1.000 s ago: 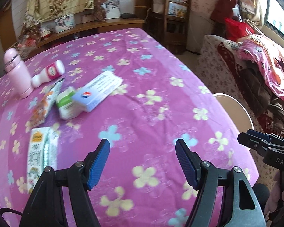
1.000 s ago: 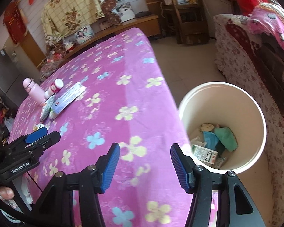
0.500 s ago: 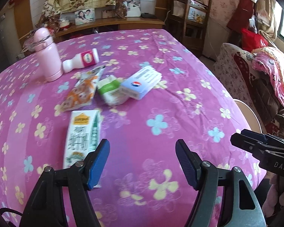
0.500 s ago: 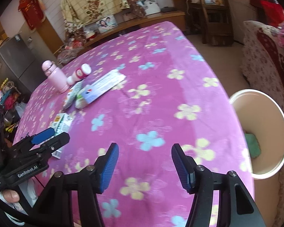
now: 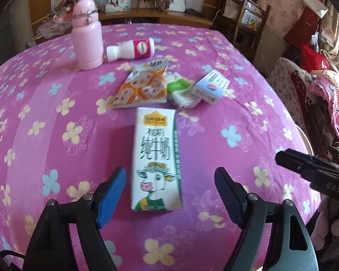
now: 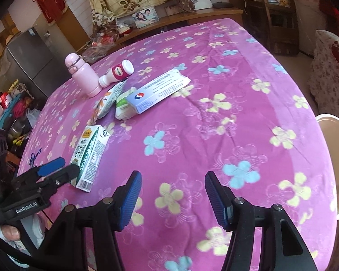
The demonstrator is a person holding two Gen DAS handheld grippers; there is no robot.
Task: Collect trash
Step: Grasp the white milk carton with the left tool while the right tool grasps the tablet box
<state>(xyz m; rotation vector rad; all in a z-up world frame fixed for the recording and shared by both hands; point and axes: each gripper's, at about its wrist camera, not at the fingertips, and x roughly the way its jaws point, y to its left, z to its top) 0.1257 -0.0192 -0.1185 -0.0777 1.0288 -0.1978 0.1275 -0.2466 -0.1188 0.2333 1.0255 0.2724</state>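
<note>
Cloth (image 5: 56, 117) of soft purple with stitched flowers drapes our table. On it we see a rounded pink flask (image 5: 87, 36) standing upright, then a flat rectangular milk carton (image 5: 157, 155) of glossy card lying between the spread, empty blue ribbed fingers of our left gripper (image 5: 169, 194). Beyond lie a crinkly snack wrapper (image 5: 144, 84) and a small bottle (image 5: 130, 50). Our right gripper (image 6: 173, 195) hangs open above bare cloth, holding nothing.
</note>
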